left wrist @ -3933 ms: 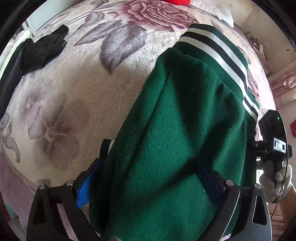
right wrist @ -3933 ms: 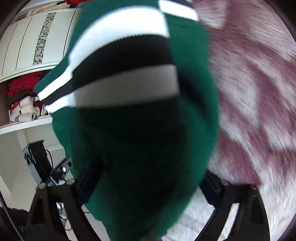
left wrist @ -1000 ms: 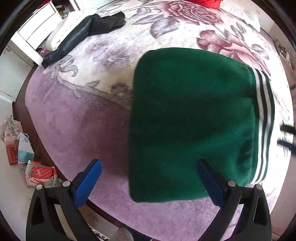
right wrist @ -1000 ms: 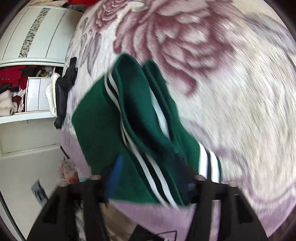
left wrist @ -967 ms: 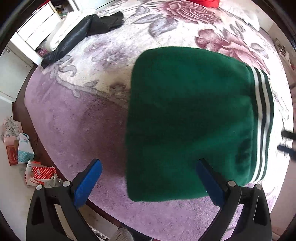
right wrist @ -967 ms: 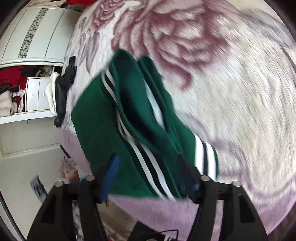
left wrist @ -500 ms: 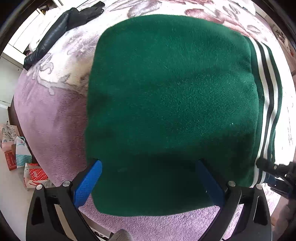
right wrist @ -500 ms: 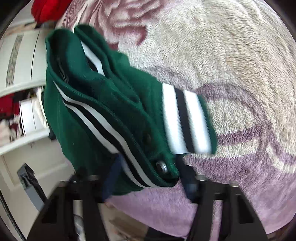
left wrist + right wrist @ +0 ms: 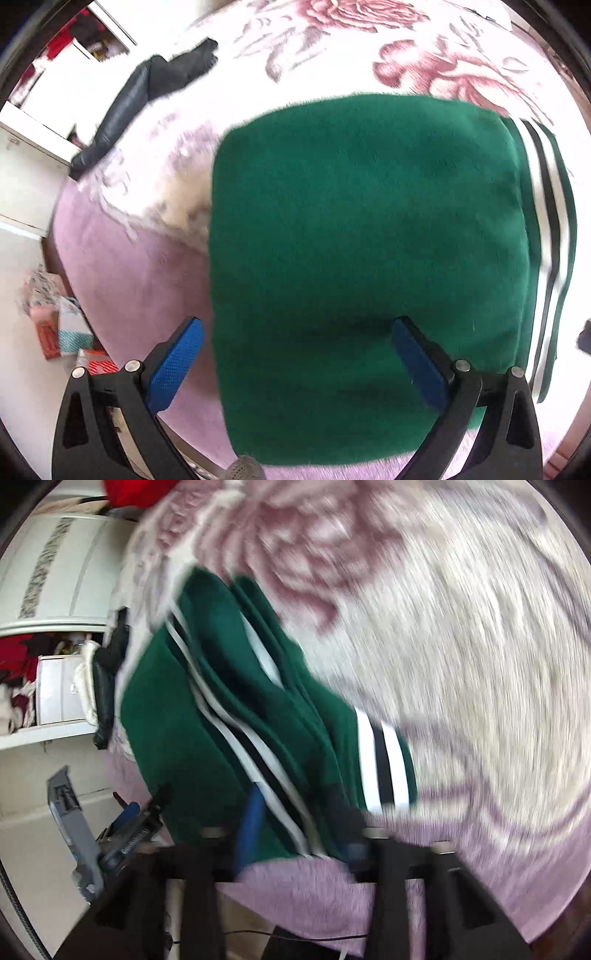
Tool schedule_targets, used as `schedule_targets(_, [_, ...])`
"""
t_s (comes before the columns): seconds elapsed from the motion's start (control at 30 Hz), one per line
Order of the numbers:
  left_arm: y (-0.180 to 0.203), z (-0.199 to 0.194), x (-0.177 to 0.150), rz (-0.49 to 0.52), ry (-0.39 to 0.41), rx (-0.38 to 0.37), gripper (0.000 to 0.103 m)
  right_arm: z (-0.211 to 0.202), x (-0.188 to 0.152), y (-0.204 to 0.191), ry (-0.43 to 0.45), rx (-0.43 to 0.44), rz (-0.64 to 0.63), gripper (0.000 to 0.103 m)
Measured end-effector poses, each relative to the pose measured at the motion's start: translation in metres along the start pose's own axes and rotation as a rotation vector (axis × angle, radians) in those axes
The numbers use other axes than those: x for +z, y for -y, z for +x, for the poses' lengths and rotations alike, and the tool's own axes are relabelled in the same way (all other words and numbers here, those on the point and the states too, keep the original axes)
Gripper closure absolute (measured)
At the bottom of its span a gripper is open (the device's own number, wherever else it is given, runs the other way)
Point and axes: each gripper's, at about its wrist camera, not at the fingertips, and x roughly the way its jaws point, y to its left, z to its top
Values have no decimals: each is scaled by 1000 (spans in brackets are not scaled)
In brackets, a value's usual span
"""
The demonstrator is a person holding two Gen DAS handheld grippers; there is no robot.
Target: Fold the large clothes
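A folded green fleece jacket (image 9: 362,251) with white and black striped trim (image 9: 550,221) lies on the floral bed blanket (image 9: 424,66). My left gripper (image 9: 295,354) hovers open over the jacket's near edge, blue pads (image 9: 173,362) wide apart and clear of the cloth. In the blurred right wrist view the jacket (image 9: 192,738) shows its striped hem and a striped cuff (image 9: 384,764). My right gripper (image 9: 299,830) stands at the hem's near corner with its jaws opening. The hem's edge lies between them, with no grip visible.
A black garment (image 9: 147,92) lies at the bed's far left edge. White cabinets (image 9: 26,155) and bags on the floor (image 9: 55,332) stand beyond the bed's left side. A red item (image 9: 133,491) sits at the head of the bed, near a white wardrobe (image 9: 55,572).
The left gripper has drawn back a little from the jacket, still open. The right gripper, which pinched the hem corner half a second ago, has loosened and swung back.
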Motion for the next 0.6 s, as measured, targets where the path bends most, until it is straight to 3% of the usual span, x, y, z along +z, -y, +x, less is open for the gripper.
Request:
schedule_targets(0.03, [0,3,6,-5,-1,13,0,0,14,-7,30,3,-21,39])
schedule_targets(0.2, [0,22,31,-44,-25,24,0,17,90,-35,110,25,-86,39])
schedule_targets(0.3, [-5,20,36,-65,-21,17,0,47,134,-49,55,63,-123,37])
schedule_targets(0.33, [-9,18,37,-71,-16,19,0,54,143,-56,45,86,-123,55])
schedule_targets(0.37, [-13,17,38,-74,-15,21,0,58,149,-61,45,103,-103,93])
schedule_targets(0.4, [-18,15,38,-79,-14,22,0,58,153,-65,35,117,-101,94])
schedule_targets(0.53, [-40,14,34,-97,-17,49,0,49,168,-71,116,-33,-95,95])
schedule_targets(0.6, [-49,15,30,-104,-23,53,0,61,176,-60,71,-40,-44,94])
